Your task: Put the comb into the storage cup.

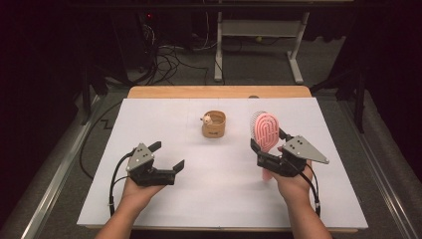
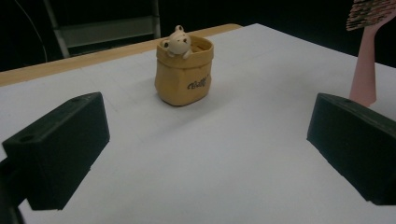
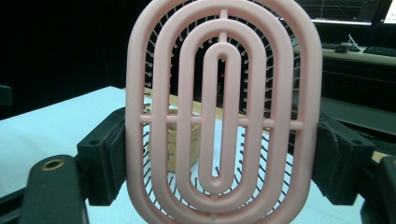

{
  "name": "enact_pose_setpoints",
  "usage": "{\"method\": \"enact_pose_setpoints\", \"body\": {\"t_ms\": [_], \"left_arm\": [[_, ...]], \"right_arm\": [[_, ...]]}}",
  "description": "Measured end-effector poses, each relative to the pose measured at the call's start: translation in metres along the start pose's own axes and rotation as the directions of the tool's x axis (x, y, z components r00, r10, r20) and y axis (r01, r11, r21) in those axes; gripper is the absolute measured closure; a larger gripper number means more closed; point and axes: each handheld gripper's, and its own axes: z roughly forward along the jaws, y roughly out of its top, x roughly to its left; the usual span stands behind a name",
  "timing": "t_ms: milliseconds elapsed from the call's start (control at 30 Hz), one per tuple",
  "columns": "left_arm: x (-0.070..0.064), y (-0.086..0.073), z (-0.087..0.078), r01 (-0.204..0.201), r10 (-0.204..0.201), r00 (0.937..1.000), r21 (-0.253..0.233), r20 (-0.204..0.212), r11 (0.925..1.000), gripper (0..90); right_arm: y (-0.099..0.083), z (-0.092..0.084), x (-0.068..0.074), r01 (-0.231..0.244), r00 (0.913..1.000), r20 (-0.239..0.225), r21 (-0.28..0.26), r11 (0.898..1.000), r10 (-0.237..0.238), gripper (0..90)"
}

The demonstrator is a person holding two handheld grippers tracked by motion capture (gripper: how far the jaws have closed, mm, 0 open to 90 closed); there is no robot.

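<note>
Our right fingers (image 3: 107,158) are clamped on the two edges of the pink brush (image 1: 267,130), low on its head, so the head stands upright above the right gripper (image 1: 271,158) and the handle hangs below it toward the table (image 1: 209,199). In the right gripper view the brush's ringed back faces us with the bristles pointing away, and the cup shows through the gaps. Our left fingers (image 2: 60,149) are wide apart with nothing between them; the left gripper (image 1: 161,162) hovers over the near left of the table, aimed at the cup.

The tan cup (image 1: 214,124), with a small bear figure on its rim, stands upright at the far middle of the table, well apart from both grippers and left of the brush.

We judge the aim is to stand the brush in the cup. The risks: the grip is on smooth curved edges, so the brush could swivel or slip if the handle strikes the rim. The cup looks light and is not steadied, so a sideways push from the handle could tip it or slide it. The bear narrows the opening on that side, and could catch the handle.
</note>
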Motion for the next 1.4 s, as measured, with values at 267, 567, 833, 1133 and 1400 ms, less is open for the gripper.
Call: {"method": "enact_pose_setpoints", "body": {"t_ms": [267,567,833,1133,1400], "left_arm": [[-0.009,0.013,0.005,-0.006,0.007,0.9992,-0.037,0.039,0.9993,0.0],[-0.015,0.022,0.015,-0.008,0.01,0.9981,-0.034,0.061,0.9994,0.0],[-0.021,0.03,0.027,-0.023,0.025,0.9964,-0.029,0.081,0.9993,0.0],[-0.03,0.043,0.029,-0.019,0.023,0.9934,-0.042,0.113,0.9989,0.0],[-0.035,0.049,0.028,-0.015,0.021,0.9925,-0.051,0.121,0.9986,0.0]], "right_arm": [[0.0,0.001,0.006,0.032,0.9995,-0.004,-0.002,0.999,-0.032,20.3],[-0.002,0.004,0.009,0.044,0.999,-0.007,-0.004,0.999,-0.044,20.3],[-0.001,0.002,0.009,0.042,0.9991,0.005,-0.016,0.999,-0.042,20.3],[0.001,0.005,0.025,0.083,0.9965,-0.006,-0.029,0.996,-0.083,20.3],[-0.002,0.012,0.037,0.097,0.9948,-0.029,-0.03,0.995,-0.098,20.3]]}}
